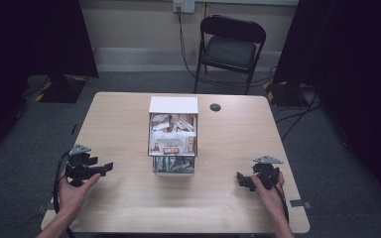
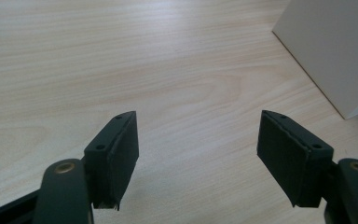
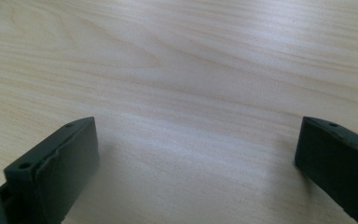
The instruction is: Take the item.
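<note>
Both the left gripper (image 1: 104,167) and the right gripper (image 1: 240,177) stand spread and empty, while the packet-filled box (image 1: 172,136) at frame centre looks light, thin-walled, best gripped by its side walls.

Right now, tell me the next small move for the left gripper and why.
Probably carry the left gripper toward the white box of packets at mid-table: its jaws stand open and empty over bare table, with the box's side wall off to its right.
</note>
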### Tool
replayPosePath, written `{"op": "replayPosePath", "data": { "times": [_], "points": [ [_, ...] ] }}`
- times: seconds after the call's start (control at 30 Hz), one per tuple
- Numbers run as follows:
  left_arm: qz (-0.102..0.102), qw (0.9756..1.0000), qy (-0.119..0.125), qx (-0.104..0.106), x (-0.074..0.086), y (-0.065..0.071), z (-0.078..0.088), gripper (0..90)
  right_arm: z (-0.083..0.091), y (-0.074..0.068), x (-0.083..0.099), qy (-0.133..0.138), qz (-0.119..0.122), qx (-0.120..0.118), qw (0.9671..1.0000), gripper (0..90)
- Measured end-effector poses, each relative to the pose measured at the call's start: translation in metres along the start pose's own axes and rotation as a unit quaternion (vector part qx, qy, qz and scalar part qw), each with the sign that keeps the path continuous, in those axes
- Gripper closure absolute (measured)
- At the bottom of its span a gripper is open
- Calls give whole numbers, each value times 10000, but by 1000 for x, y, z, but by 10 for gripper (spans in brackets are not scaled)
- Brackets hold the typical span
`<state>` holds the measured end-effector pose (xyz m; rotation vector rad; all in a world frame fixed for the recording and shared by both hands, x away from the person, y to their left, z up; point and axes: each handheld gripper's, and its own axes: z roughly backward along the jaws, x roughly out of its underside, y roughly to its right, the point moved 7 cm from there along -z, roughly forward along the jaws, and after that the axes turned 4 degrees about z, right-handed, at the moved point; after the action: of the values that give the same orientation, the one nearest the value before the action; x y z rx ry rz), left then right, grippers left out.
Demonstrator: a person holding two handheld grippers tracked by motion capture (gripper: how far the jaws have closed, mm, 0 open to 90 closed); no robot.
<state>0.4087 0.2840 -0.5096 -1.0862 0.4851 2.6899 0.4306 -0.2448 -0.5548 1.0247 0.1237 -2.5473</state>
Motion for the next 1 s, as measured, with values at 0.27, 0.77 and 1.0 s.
{"op": "replayPosePath", "data": {
  "times": [0.27, 0.77, 1.0],
  "points": [
    [160, 9984, 286, 465, -8, 8, 10, 275, 0, 0, 0, 0, 0, 1, 10000, 0],
    [24, 9925, 788, 935, -22, 22, 34, 340, 0, 0, 0, 0, 0, 1, 10000, 0],
    [9, 9885, 996, 1139, -29, 26, 44, 343, 0, 0, 0, 0, -1, 1, 10000, 0]
  ]
}}
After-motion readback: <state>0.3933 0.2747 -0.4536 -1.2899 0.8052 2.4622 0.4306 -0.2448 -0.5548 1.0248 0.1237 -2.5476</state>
